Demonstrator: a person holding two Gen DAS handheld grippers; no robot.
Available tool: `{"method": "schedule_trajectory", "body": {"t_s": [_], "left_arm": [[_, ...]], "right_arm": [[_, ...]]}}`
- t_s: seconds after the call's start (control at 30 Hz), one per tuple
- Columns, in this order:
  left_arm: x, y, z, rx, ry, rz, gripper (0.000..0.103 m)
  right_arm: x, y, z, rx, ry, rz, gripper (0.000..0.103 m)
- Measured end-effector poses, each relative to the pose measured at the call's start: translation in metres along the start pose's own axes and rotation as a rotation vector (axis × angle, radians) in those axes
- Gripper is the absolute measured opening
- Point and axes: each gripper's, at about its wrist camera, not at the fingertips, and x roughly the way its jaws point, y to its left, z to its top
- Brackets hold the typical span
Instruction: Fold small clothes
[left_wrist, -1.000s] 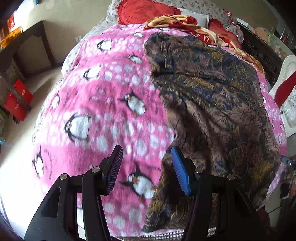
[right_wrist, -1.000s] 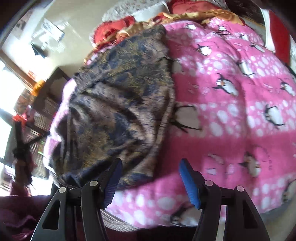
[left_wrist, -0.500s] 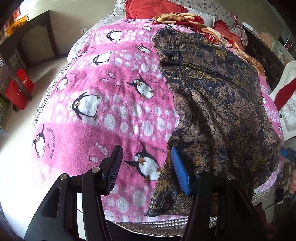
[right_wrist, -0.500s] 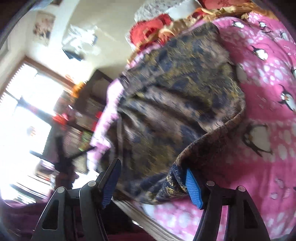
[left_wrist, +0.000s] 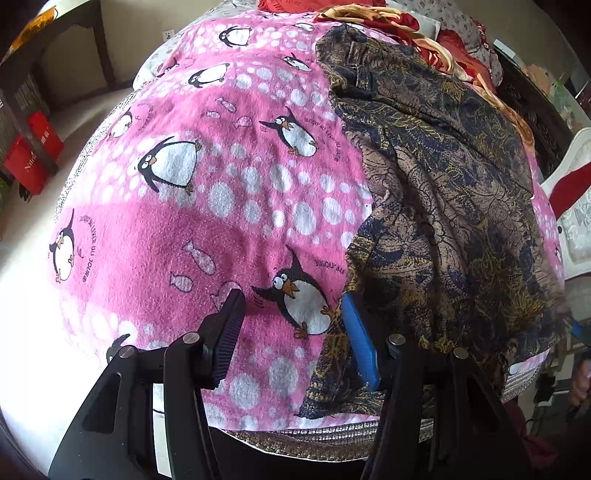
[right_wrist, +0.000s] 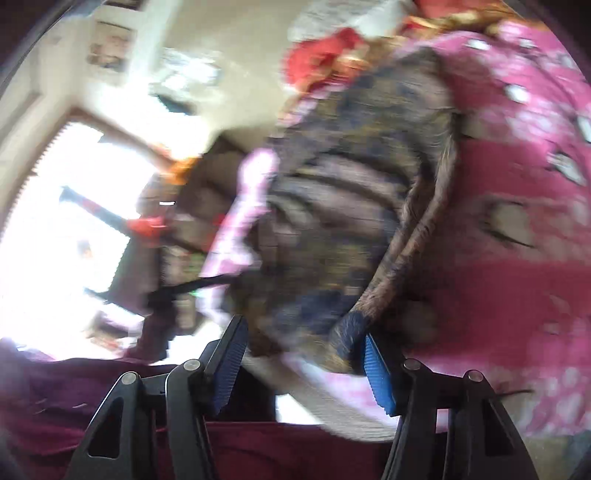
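Observation:
A dark navy and gold patterned garment (left_wrist: 443, 192) lies crumpled along the right side of a pink penguin blanket (left_wrist: 207, 206). My left gripper (left_wrist: 291, 332) is open and low over the blanket at the garment's near left edge, its blue pad touching the cloth. In the blurred right wrist view the garment (right_wrist: 351, 206) fills the middle. My right gripper (right_wrist: 303, 354) is open with the garment's near corner lying between its fingers.
Red and gold bedding (left_wrist: 388, 18) is piled at the head of the bed. A dark side table (left_wrist: 55, 55) and red boxes (left_wrist: 33, 155) stand on the floor at left. A white chair (left_wrist: 576, 192) is at right. A bright window (right_wrist: 74, 229) shows at left.
My left gripper came down and forward to the garment's near left edge. My right gripper swung left and down onto the garment's near corner, and its view is now blurred.

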Motion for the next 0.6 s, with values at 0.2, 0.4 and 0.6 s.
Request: {"method": "schedule_trajectory", "body": {"t_s": [0.2,0.4,0.6], "left_arm": [[-0.002,0.001,-0.004,0.024,0.012,0.007,0.054],[0.003,-0.004,-0.015,0.04,0.065,-0.078,0.054],[0.002,-0.015,-0.02,0.119,0.086,-0.07,0.054]], "right_arm": [[0.047,0.016,-0.021,-0.175,0.165,-0.1,0.058],[0.039,0.018,-0.018,-0.154,0.081,-0.115,0.015],[-0.001,0.004,-0.017,-0.079,0.0,-0.177,0.008]]}}
